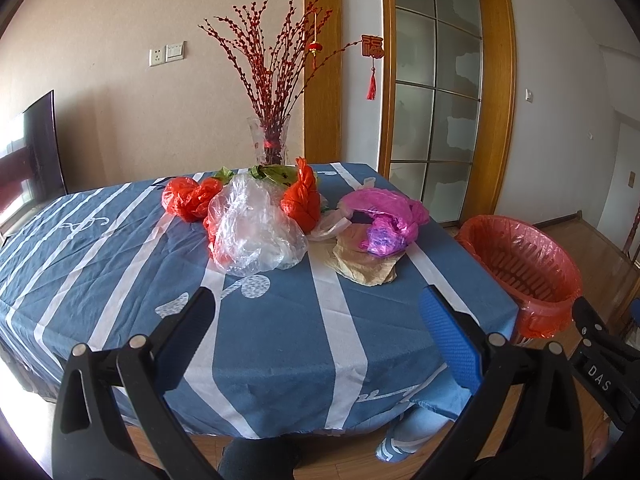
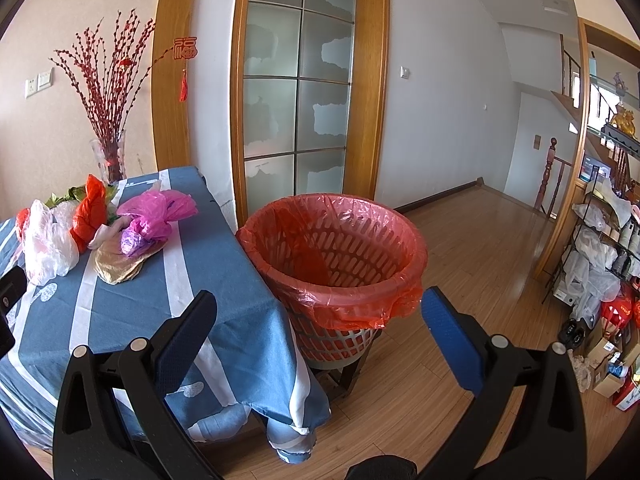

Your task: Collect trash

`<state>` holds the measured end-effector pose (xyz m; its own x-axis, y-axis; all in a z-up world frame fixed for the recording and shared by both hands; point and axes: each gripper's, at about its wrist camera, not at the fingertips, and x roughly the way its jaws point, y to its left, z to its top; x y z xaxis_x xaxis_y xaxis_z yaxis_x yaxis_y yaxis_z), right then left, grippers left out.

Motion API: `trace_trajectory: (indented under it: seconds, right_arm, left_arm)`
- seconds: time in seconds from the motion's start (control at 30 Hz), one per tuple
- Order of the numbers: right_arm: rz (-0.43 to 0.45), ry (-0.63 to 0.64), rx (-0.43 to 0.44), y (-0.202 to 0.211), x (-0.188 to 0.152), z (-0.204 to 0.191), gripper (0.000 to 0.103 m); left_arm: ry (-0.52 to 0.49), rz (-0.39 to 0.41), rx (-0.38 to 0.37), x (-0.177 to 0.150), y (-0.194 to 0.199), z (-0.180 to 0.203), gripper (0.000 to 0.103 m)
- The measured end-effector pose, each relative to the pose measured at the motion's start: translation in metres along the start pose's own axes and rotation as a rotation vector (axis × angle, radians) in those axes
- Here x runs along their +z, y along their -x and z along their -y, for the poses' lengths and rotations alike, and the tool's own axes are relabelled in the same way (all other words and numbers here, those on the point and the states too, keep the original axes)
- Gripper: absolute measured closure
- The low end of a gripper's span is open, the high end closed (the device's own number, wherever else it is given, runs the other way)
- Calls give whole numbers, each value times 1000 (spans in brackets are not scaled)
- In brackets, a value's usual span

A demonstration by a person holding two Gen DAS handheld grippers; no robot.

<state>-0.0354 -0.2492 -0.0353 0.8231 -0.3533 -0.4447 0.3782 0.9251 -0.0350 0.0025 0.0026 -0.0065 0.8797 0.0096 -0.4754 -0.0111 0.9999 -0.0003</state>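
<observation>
Both grippers, left (image 1: 316, 316) and right (image 2: 318, 316), spread their fingers wide and empty, crumpled plastic bags (image 1: 256, 232) beyond the left fingers, lined basket (image 2: 336, 252) between the right ones.

- Crumpled plastic bags (image 1: 256, 232), clear, red, pink and tan, lie heaped on the table ahead of the left jaws.
- Red-lined slotted trash basket (image 2: 340, 256) stands upright, directly ahead between the right jaws.

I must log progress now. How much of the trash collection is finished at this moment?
Nothing looks done yet: the lined trash basket appears empty. Nothing is in hand; the left gripper and right gripper are both open. Left to collect: the clear bag, red bags, pink bag and tan bag, all lying on the table.
</observation>
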Motion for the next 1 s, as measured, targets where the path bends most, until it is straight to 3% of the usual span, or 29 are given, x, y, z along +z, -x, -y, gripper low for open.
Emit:
trace_trajectory:
  seconds: [0.23, 0.43, 0.6, 0.77, 0.93, 0.97, 1.0]
  right_arm:
    - [-20, -3, 88, -16, 9, -10, 2]
    - [-50, 0, 226, -43, 33, -41, 2]
    - [-80, 79, 348, -76, 56, -97, 21]
    - [-179, 116, 432, -127, 69, -155, 30]
    - [-285, 149, 400, -169, 63, -183, 37]
    - [-304, 159, 401, -172, 60, -184, 48]
    - [-327, 174, 400, -176, 55, -186, 52]
  left_arm:
    - [29, -23, 26, 2, -14, -16, 4]
    - [82, -19, 85, 17, -32, -54, 4]
    - [150, -44, 111, 26, -49, -93, 4]
    - [178, -54, 152, 32, -61, -123, 4]
    - [176, -62, 143, 39, -74, -137, 5]
    - [175, -65, 133, 41, -78, -139, 7]
    - [174, -71, 118, 43, -82, -140, 8]
